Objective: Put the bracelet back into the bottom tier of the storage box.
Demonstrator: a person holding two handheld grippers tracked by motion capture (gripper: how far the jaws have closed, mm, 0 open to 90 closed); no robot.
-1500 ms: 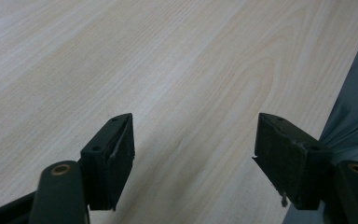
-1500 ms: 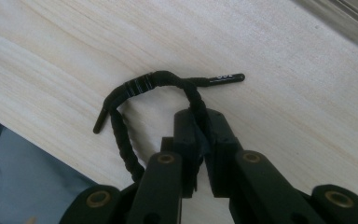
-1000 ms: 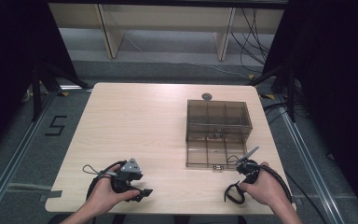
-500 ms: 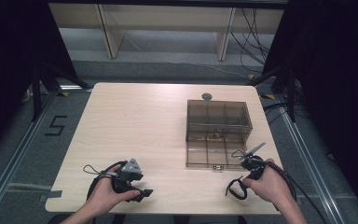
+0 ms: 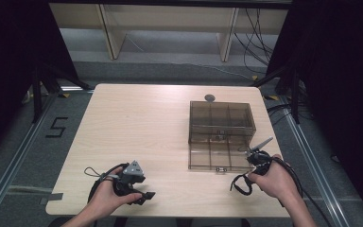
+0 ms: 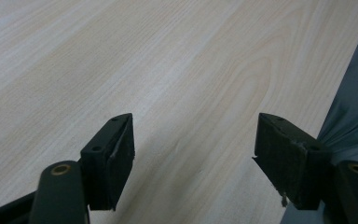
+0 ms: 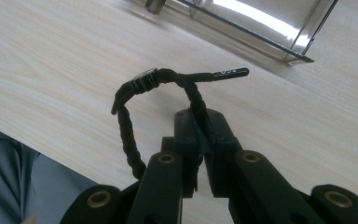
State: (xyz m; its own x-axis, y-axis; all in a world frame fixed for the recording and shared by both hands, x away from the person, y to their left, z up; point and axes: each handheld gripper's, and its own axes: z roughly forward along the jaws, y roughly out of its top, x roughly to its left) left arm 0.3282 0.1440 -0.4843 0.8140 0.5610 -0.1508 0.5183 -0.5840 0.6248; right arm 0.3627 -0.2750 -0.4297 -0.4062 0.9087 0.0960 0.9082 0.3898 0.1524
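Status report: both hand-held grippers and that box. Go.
Left hand-held gripper open over bare table. Right hand-held gripper shut on black cord. Compartment box ahead of right hand, untouched. Nothing in the way.

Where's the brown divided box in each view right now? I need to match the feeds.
High view: the brown divided box sits right of centre on the table, just beyond the right gripper.
Left gripper view: not in it.
Right gripper view: its front edge runs along the top.
Shared landmark: the pale wood tabletop.
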